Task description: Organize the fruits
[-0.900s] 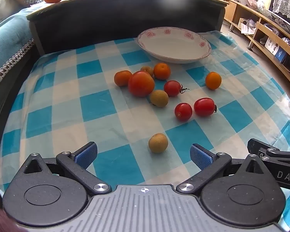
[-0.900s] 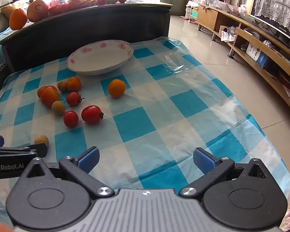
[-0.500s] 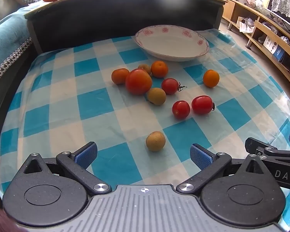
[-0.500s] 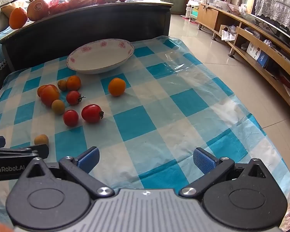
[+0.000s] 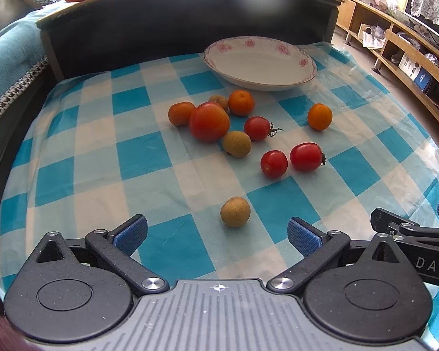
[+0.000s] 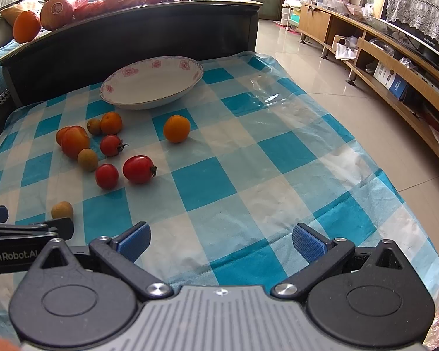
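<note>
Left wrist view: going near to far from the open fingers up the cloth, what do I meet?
Left gripper → lone brown longan → two small red tomatoes → big tomato → floral plate, nothing in it.

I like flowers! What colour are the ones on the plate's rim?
Pink, on the shallow white plate with its thin dark rim line; clearest in the right wrist view.

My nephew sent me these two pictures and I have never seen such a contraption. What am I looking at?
A person holds one two-finger grasping tool in each hand, and each carries a camera looking along its fingers. One picture comes from the left tool, the other from the right tool. Both are open and hold nothing. On the blue checked tablecloth lie loose tomatoes, small oranges and brownish round fruits, all beside an empty flowered plate. The nearest brown fruit lies just ahead of the left tool.
</note>
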Available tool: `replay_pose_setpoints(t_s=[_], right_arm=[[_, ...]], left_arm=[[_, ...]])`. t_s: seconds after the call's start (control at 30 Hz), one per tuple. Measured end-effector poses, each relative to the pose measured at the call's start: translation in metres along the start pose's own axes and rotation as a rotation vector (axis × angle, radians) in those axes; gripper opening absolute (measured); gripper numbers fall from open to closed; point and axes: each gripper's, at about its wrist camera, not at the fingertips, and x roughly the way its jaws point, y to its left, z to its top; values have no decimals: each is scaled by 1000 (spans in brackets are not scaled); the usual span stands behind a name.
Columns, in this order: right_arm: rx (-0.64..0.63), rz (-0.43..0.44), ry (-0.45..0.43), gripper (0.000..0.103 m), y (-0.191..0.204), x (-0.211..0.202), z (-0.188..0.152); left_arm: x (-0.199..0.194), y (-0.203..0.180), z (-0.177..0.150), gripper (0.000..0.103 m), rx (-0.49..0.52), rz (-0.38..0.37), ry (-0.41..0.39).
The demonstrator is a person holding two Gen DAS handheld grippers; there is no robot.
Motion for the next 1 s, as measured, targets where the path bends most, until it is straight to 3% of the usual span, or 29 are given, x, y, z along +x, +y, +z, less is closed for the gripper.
replay_pose_setpoints(t_s=[1.0], right_arm=[[2,3,22,103,0,4,-1]], left_arm=[[1,1,1,102,-1,0,7]])
